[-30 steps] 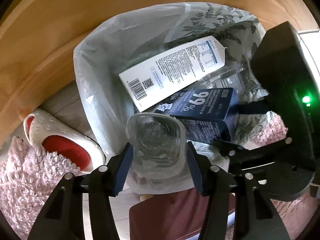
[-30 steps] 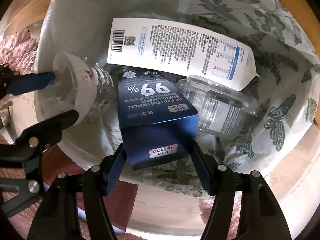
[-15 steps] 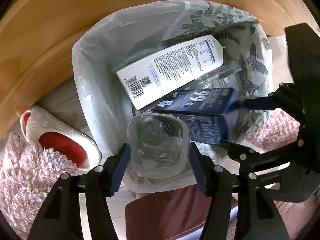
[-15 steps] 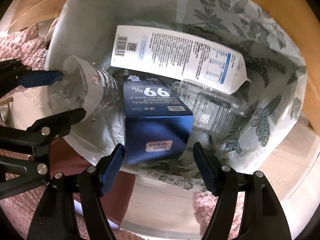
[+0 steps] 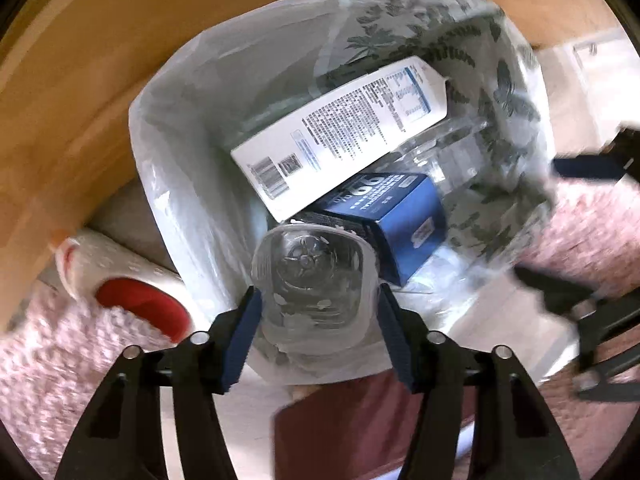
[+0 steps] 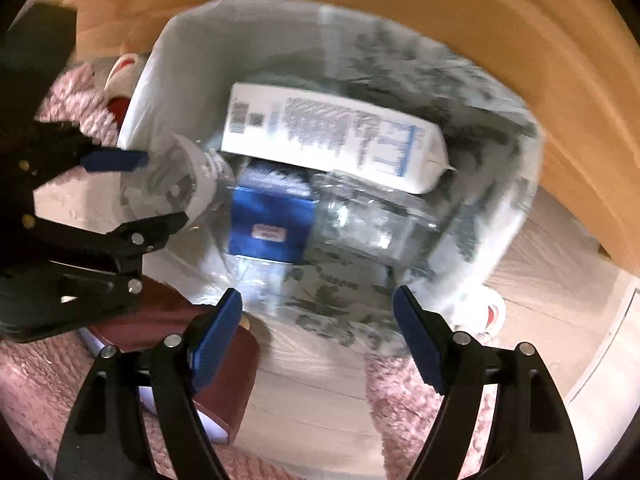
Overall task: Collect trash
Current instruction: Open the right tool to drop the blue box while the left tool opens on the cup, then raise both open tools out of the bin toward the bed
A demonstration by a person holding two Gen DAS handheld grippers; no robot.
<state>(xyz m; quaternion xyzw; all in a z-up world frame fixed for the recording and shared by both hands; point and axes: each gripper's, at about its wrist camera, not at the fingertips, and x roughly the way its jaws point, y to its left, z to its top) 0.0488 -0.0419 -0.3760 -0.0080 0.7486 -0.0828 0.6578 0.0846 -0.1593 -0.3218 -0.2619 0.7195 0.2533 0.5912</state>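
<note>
Both grippers point straight down over the bin. The left gripper [image 5: 316, 320] has its blue pads pressed on a clear plastic bottle [image 5: 312, 280], held bottom-up above the bag's near rim. The right gripper [image 6: 318, 336] has just been opening; its jaws stand wide with nothing between them. Below lie pale wood floor [image 6: 316, 392] and pink shaggy rug [image 5: 48, 360]. Inside the leaf-printed trash bag [image 5: 192, 160] rest a white carton [image 5: 340, 136], a blue box [image 6: 272, 224] and, seemingly, a clear plastic container [image 6: 372, 220].
</note>
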